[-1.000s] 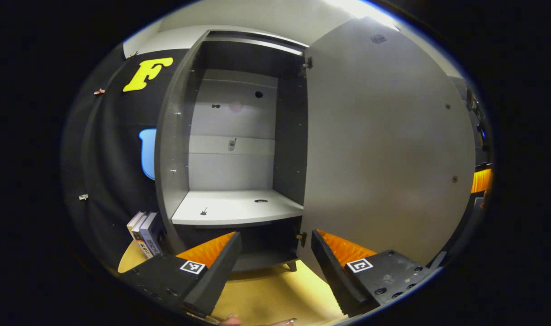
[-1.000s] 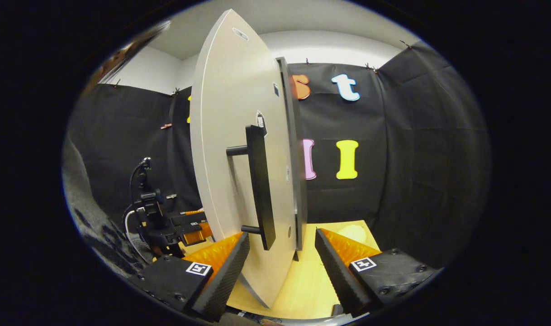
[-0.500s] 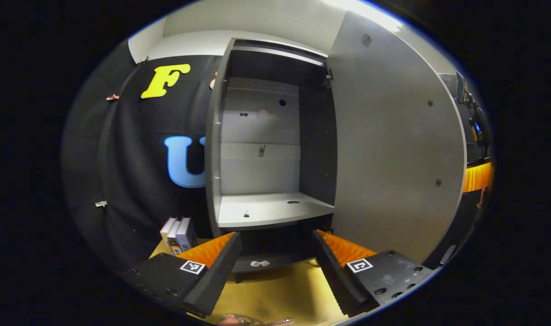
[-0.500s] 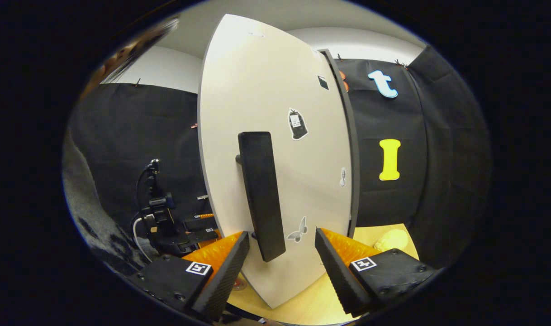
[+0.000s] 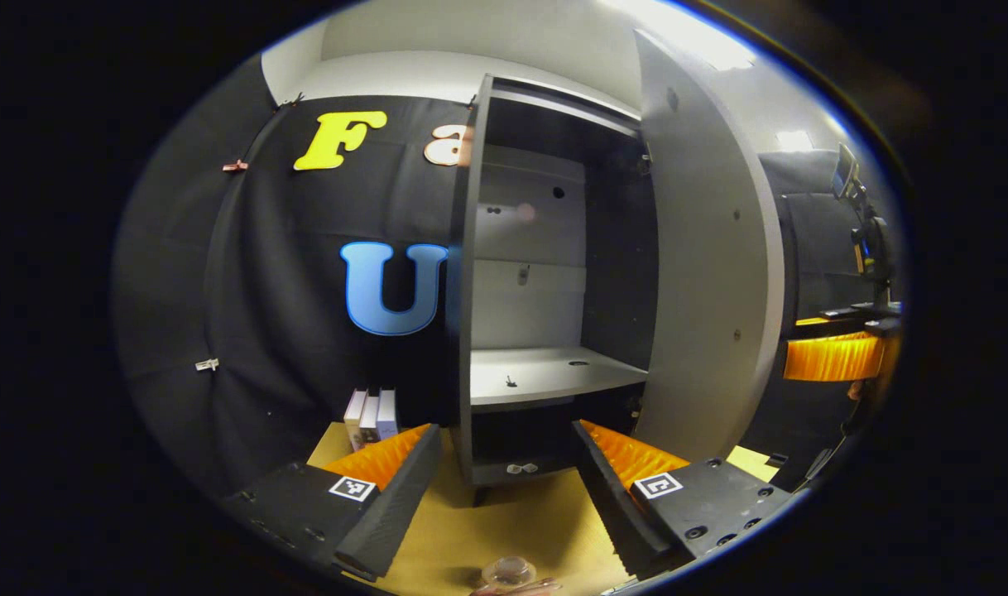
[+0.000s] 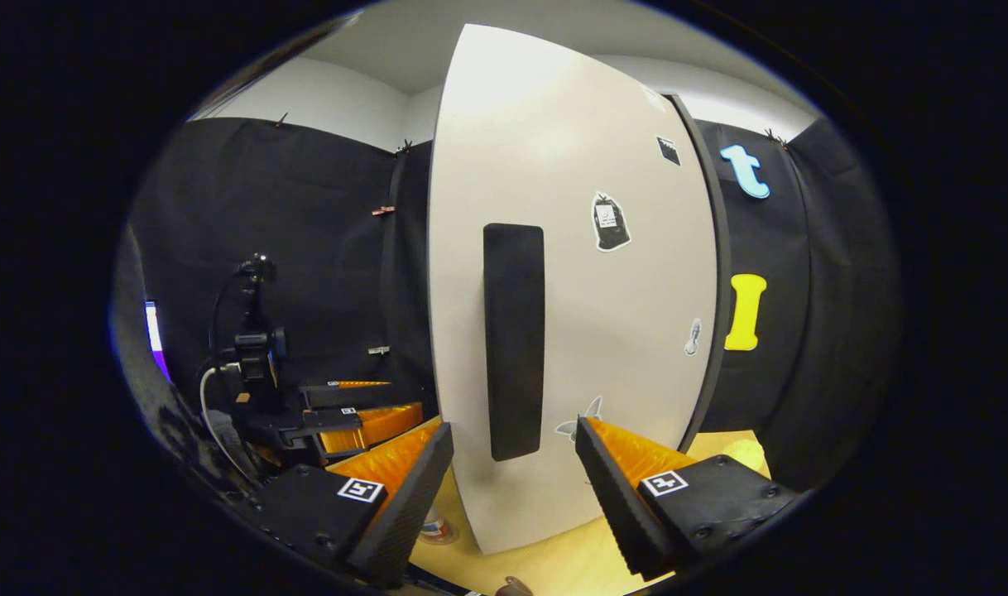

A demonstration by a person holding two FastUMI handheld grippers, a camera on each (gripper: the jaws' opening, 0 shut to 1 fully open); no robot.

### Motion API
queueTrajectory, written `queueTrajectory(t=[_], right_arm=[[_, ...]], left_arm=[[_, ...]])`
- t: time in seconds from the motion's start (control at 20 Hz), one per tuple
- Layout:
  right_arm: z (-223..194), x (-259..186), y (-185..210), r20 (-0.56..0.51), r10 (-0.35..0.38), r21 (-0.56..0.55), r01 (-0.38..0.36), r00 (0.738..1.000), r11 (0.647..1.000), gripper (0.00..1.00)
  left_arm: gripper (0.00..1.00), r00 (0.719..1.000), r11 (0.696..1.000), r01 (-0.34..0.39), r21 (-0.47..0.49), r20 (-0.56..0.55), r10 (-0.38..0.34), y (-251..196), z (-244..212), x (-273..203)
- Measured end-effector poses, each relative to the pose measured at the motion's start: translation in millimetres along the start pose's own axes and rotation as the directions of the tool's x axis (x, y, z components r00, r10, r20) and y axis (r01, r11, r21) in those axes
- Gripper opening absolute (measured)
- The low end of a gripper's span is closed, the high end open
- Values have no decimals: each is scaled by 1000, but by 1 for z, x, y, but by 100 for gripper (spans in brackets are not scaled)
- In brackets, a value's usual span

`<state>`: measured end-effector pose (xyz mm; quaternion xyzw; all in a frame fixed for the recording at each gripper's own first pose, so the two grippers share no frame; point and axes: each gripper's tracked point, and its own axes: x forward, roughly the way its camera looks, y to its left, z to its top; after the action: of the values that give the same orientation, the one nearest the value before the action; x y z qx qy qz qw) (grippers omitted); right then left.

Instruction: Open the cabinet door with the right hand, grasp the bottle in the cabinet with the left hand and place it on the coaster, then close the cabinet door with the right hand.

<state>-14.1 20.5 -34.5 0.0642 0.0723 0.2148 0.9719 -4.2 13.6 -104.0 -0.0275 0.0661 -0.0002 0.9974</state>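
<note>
The grey cabinet [image 5: 545,273] stands open, its white shelf [image 5: 554,372] bare. Its door [image 5: 711,273] hangs part-way swung in at the right. My left gripper [image 5: 504,488] is open, well back from the cabinet over the table. The clear top of the bottle [image 5: 508,570] shows at the bottom edge, below the fingers. In the right gripper view the door's pale outer face [image 6: 620,331] is close ahead. Its black handle [image 6: 514,339] hangs just beyond my open right gripper [image 6: 512,488], untouched. The bottle's base [image 6: 432,527] peeks beside the left finger.
Books [image 5: 372,411] stand left of the cabinet on the yellow wooden table [image 5: 504,521]. A small pale item [image 5: 516,468] lies in the lower compartment. A camera on a stand [image 6: 252,348] is at the left, and a pale round thing [image 6: 744,451] lies right of the door.
The door has swung further toward shut, its outer face turning to the right gripper. The left gripper has drawn back from the cabinet, and the bottle's top came into view below it.
</note>
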Motion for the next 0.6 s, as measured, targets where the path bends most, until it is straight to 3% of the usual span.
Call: queueTrajectory(t=[0.25,0.5,0.6], right_arm=[[3,8,-7,8,-3,3,3,1000,1000,97],[8,10,-55,69,-182,-3,182,981,983,97],[6,18,-68,99,-224,22,222,970,975,97]], left_arm=[[98,999,999,-47,24,2,47,13,1,-18],[98,999,998,-52,17,1,52,1,3,-21],[98,999,999,-41,14,8,41,-10,7,-20]])
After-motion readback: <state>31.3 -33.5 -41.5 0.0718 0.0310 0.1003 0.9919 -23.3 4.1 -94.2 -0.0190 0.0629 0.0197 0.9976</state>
